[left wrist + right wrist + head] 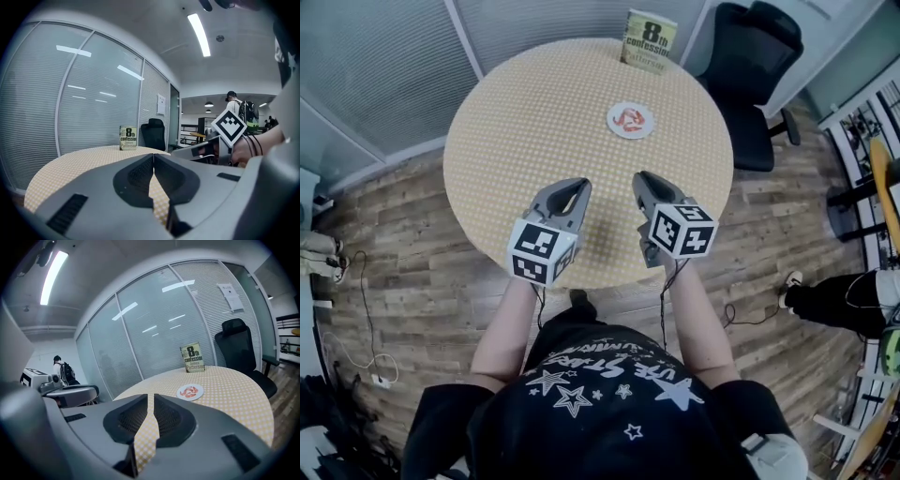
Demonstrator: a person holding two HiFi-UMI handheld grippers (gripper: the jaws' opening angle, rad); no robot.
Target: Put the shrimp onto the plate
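Observation:
Red shrimp lie on a small white plate at the far side of the round table. The right gripper view also takes in the shrimp and the plate, well ahead of its jaws. My left gripper and right gripper hover side by side over the table's near half, both short of the plate. Each is shut with nothing between its jaws, as the left gripper and right gripper show in their own views. The left gripper view does not take in the plate.
A book stands upright at the table's far edge, just behind the plate. A black office chair sits off the far right of the table. Glass walls with blinds run behind the table. A person's shoe shows at the right.

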